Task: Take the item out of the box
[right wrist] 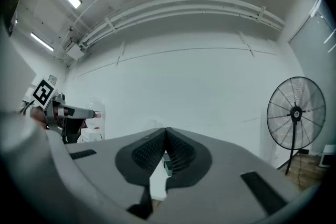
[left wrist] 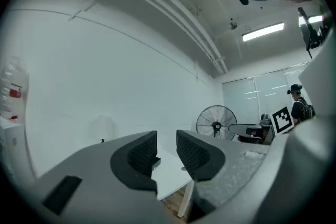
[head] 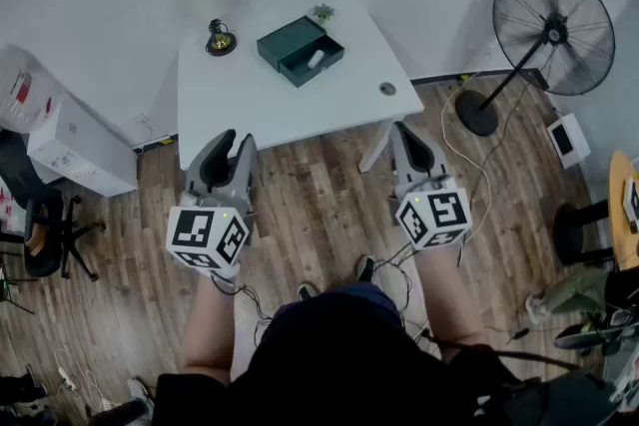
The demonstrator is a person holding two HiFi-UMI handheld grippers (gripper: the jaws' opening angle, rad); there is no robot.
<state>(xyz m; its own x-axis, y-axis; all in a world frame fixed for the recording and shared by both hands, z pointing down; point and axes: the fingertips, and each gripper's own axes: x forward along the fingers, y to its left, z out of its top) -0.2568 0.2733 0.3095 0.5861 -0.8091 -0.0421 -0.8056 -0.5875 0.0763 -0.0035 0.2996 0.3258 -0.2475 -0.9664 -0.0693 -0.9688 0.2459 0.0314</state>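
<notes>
The white table [head: 250, 95] stands against the wall, a fan [head: 552, 28] to its right. Both tools hover level over the floor at the table's near edge: the left tool [head: 236, 140] has a narrow gap and is empty, the right tool [head: 404, 130] is pressed together. The green box [head: 290, 40] sits open at the table's far side, with the white item [head: 316, 59] inside.

From my station I see a white tabletop [head: 250, 95] on a wood floor [head: 319, 214]. At its back left stands a small lamp [head: 220, 39] with a round brassy base, at the back edge a little green sprig [head: 321, 13], and near the right front corner a round cable grommet [head: 387, 89]. A black pedestal fan [head: 554, 27] stands to the right, with a small white device [head: 567, 140] just beside its base. On the left are a white cabinet [head: 80, 150] and a black office chair [head: 45, 234].
</notes>
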